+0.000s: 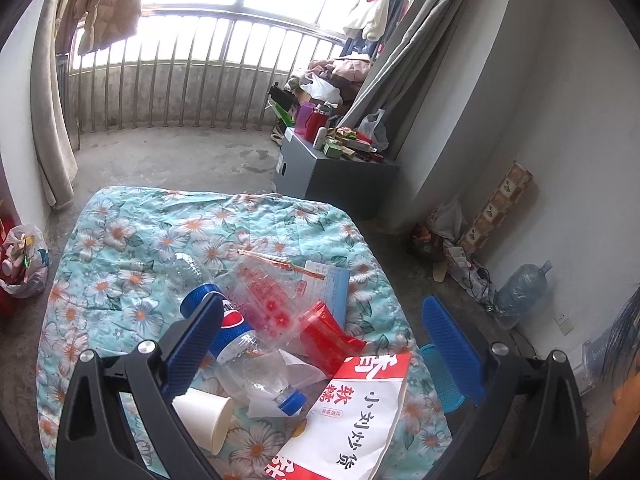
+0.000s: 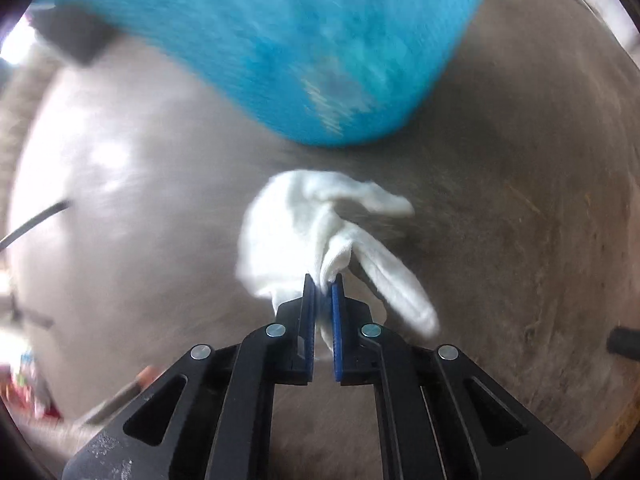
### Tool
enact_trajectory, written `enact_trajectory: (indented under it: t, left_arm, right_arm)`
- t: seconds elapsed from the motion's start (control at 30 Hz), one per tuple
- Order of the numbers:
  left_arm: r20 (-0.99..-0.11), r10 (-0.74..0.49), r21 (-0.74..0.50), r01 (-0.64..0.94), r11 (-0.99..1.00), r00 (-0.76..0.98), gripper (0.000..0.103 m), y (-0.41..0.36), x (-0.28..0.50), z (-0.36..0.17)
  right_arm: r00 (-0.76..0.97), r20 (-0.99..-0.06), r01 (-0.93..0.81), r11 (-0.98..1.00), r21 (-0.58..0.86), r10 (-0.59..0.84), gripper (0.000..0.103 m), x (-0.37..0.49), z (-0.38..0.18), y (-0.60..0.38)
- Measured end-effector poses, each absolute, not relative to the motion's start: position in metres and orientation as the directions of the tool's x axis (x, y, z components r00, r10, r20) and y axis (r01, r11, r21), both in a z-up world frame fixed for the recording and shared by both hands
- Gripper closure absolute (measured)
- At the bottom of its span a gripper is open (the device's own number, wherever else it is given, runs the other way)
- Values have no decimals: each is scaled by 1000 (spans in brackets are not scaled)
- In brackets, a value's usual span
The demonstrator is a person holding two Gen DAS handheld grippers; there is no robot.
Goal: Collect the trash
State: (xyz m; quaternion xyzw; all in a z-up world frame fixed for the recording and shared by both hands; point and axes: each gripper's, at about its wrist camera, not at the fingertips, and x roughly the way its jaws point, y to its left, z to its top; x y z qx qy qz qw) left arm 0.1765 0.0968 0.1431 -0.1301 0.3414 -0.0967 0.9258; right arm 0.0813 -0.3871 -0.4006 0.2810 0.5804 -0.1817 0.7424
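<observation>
**Tissue pinched up, bin just ahead**

The right claw (image 2: pixel 323 283) is clamped on a crumpled white tissue (image 2: pixel 304 224), which bunches between the pads and flares out beyond the tips, clear of the grey floor (image 2: pixel 500 240); pinching one fold lets the whole wad lift. Ahead of this claw blurs a blue mesh bin (image 2: pixel 288 40), probably where the tissue belongs.

The left claw (image 1: pixel 320 344) stands wide apart, holding nothing, poised over the flowered surface (image 1: pixel 132 240). Between its fingers lie a Pepsi bottle (image 1: pixel 236 332), a red cup (image 1: pixel 324 332) and a snack bag (image 1: pixel 360 412); a paper cup (image 1: pixel 208 412) sits by its left finger. The open spread suits a bulky next pick.
</observation>
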Motion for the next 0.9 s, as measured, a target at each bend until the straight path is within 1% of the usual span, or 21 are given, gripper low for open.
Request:
enact_trajectory:
  t: [0.1, 0.17, 0.23, 0.3, 0.4, 0.43, 0.47, 0.5, 0.53, 0.57, 0.6, 0.73, 0.87, 0.9]
  left_arm:
    - [-601, -285, -331, 92, 939, 746, 6, 103, 176, 139]
    - [-597, -298, -349, 94, 932, 745, 6, 106, 174, 137]
    - [-590, -313, -367, 98, 925, 744, 6, 111, 171, 136]
    - [-578, -322, -378, 104, 920, 749, 6, 116, 166, 136]
    - [-564, -320, -386, 100, 917, 761, 6, 128, 158, 136]
    - [-560, -321, -393, 96, 915, 764, 6, 132, 155, 136]
    - [-555, -325, -404, 93, 910, 766, 6, 137, 153, 135]
    - [-548, -332, -419, 91, 903, 768, 6, 143, 150, 133]
    - [-543, -336, -433, 86, 897, 769, 6, 148, 147, 131]
    - [-541, -339, -443, 81, 893, 770, 6, 152, 145, 128]
    - [-543, -340, -455, 72, 888, 768, 6, 157, 144, 125]
    - [-545, -350, -493, 46, 869, 762, 6, 171, 140, 113]
    - [-552, -350, -508, 28, 861, 756, 6, 179, 140, 104]
    - [-556, -350, -509, 25, 860, 754, 6, 180, 141, 102]
  right_arm:
    - [413, -907, 471, 833, 289, 81, 97, 66, -329, -366]
    - [501, -861, 427, 839, 338, 91, 97, 59, -283, -364]
    - [582, -810, 427, 821, 379, 71, 97, 59, -240, -374]
    - [635, -772, 432, 810, 398, 41, 97, 65, -211, -392]
    - [659, -750, 471, 807, 356, -54, 96, 90, -181, -423]
    - [649, -757, 490, 805, 334, -81, 92, 98, -186, -427]
    - [632, -768, 512, 800, 313, -104, 90, 110, -190, -437]
    - [611, -784, 529, 793, 302, -110, 78, 120, -197, -446]
    - [571, -816, 543, 787, 293, -91, 54, 132, -207, -458]
    - [517, -853, 565, 778, 273, -76, 45, 133, -216, -477]
    - [459, -885, 596, 765, 243, -77, 41, 141, -227, -485]
    - [356, -929, 653, 738, 168, -104, 38, 141, -234, -499]
    - [394, -915, 672, 706, 223, -86, 37, 114, -220, -488]
    - [415, -905, 664, 711, 234, -90, 37, 105, -207, -486]
